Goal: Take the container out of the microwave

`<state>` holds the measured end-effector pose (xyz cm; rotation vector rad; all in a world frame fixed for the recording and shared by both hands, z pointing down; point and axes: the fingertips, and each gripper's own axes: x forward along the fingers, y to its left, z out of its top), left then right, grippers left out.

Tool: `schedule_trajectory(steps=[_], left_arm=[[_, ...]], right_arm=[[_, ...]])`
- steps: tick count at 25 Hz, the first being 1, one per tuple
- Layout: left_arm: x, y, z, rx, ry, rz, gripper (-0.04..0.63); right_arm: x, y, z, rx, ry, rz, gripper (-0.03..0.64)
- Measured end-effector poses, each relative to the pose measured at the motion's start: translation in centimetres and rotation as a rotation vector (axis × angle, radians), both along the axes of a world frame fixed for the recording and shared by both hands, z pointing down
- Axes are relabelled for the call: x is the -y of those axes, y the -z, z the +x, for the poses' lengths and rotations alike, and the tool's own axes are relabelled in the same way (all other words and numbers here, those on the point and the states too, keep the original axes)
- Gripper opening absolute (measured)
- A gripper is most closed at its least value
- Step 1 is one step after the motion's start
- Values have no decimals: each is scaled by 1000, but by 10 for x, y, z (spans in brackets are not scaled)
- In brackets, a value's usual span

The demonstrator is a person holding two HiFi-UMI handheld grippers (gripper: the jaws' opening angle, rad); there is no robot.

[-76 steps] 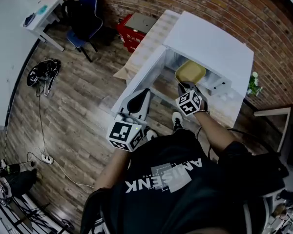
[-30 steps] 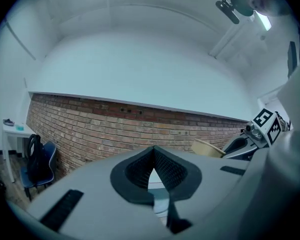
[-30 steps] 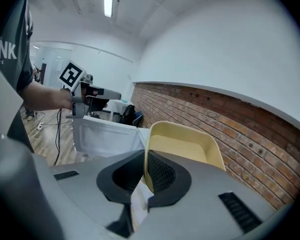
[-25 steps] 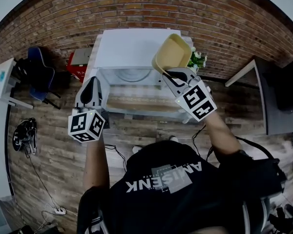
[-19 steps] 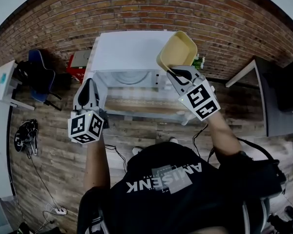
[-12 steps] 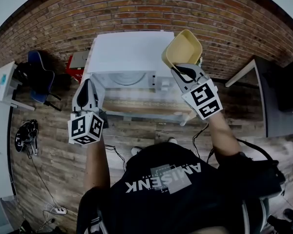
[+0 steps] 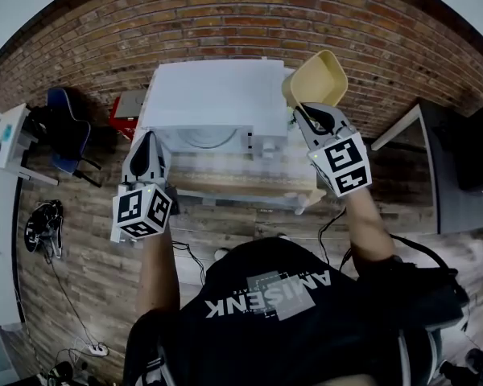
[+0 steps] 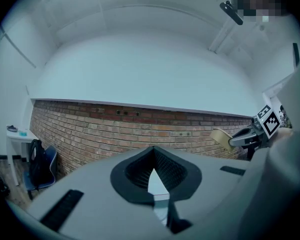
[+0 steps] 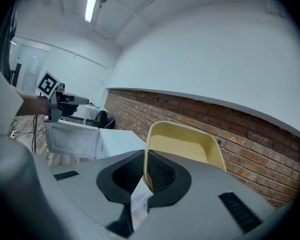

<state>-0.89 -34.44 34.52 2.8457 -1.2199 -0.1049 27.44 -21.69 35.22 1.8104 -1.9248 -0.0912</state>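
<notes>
- One microwave (image 7: 213, 95), one container (image 7: 315, 77), two grippers.
- Container: pale yellow, square with round corners, empty, tipped.
- Out of the microwave, up in the air by its right side.
- Right gripper (image 7: 310, 112) pinched tight on container's rim.
- Left gripper (image 7: 147, 137) closed, holding nothing.

open microwave door (image 7: 225, 193) juts forward — brick wall (image 7: 225, 14) behind

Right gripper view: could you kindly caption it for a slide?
Right gripper clamps the yellow container by its rim before a brick wall.
</notes>
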Motion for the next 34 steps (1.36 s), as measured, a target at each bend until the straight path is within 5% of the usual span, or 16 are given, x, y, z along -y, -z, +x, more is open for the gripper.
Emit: schedule_trajectory(steps=[34], left_arm=[[-3, 4, 9, -48, -18, -9, 11]], right_arm=[[6, 9, 11, 7, -29, 39, 51]])
